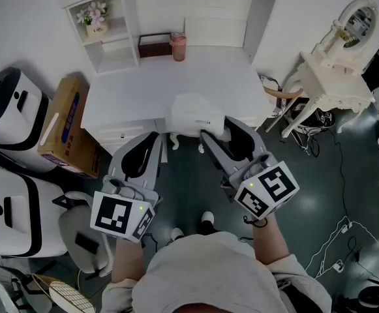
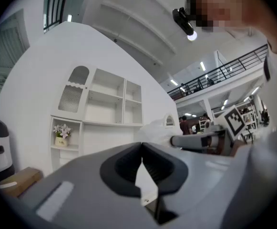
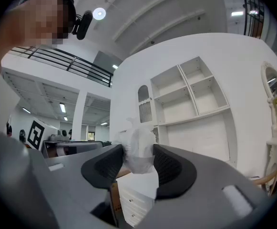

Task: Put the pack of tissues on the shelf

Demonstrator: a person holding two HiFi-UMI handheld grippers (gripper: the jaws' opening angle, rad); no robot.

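The pack of tissues (image 1: 194, 114) is a soft white plastic-wrapped bundle at the front edge of the white desk (image 1: 137, 93). My right gripper (image 1: 218, 129) is shut on it. In the right gripper view the pack (image 3: 137, 149) fills the gap between both dark pads of that gripper (image 3: 138, 157). My left gripper (image 1: 155, 137) hovers level beside it on the left, just off the desk's front edge, holding nothing. Its tips meet in the left gripper view (image 2: 141, 146). The white shelf unit (image 1: 196, 15) rises at the back of the desk and is also seen ahead (image 3: 195, 94).
A brown box (image 1: 154, 44) and a pink cup (image 1: 179, 47) stand at the desk's back. A flower pot (image 1: 96, 19) sits in a left cubby. A cardboard box (image 1: 64, 126) and white appliances (image 1: 13, 116) are left; a white vanity (image 1: 336, 70) and floor cables are right.
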